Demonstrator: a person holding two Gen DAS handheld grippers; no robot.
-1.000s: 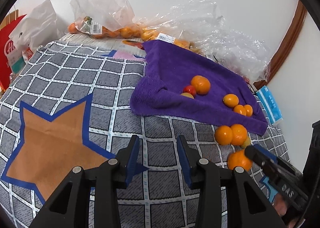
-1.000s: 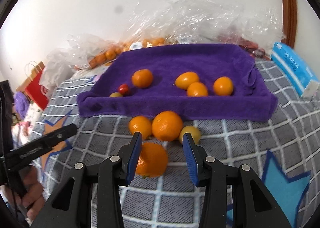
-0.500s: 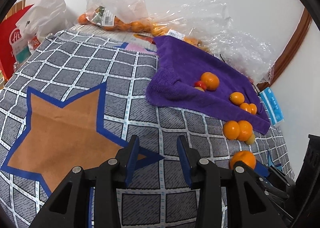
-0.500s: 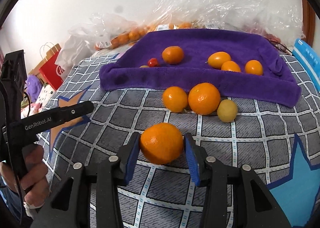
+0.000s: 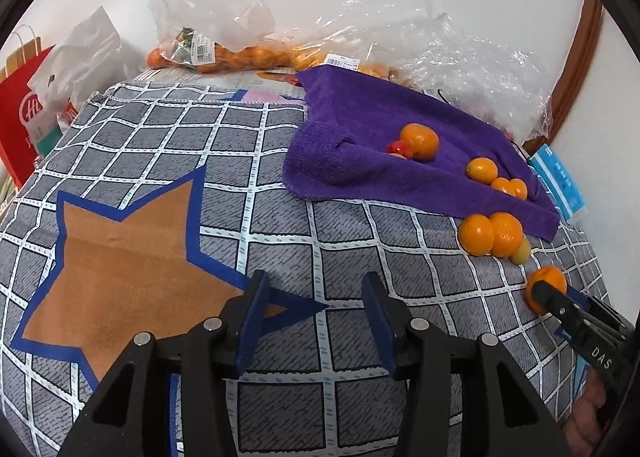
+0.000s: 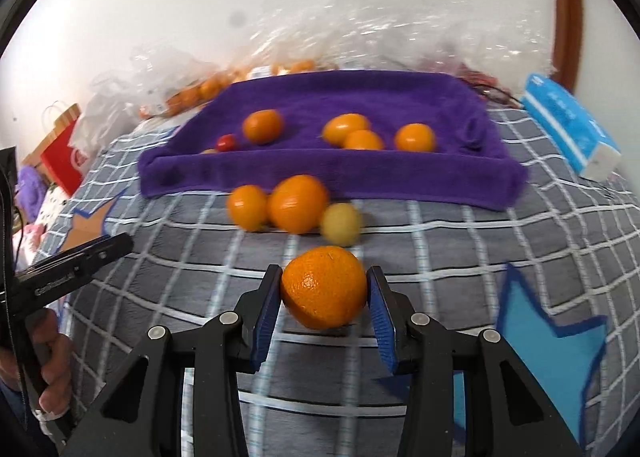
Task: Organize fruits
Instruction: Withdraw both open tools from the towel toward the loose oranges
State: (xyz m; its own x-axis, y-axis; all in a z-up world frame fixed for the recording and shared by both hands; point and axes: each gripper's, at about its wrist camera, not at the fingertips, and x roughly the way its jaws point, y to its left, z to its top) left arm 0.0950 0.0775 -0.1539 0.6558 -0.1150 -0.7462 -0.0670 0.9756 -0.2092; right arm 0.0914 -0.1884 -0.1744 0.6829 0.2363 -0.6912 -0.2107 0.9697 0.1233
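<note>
the orange (image 6: 324, 287) sat between my right gripper (image 6: 323, 303)'s jaws, pinched across its widest part just above the checked bedspread (image 6: 440, 233), near three loose fruits (image 6: 294, 207) at the front edge of the purple towel (image 6: 360, 97). it looked light and firm but round and soft-skinned, so i judged a gentle squeeze across the middle was best, lest it roll out or bruise. my left gripper (image 5: 316, 321) hung over the bedspread with jaws apart, holding nothing.
</note>
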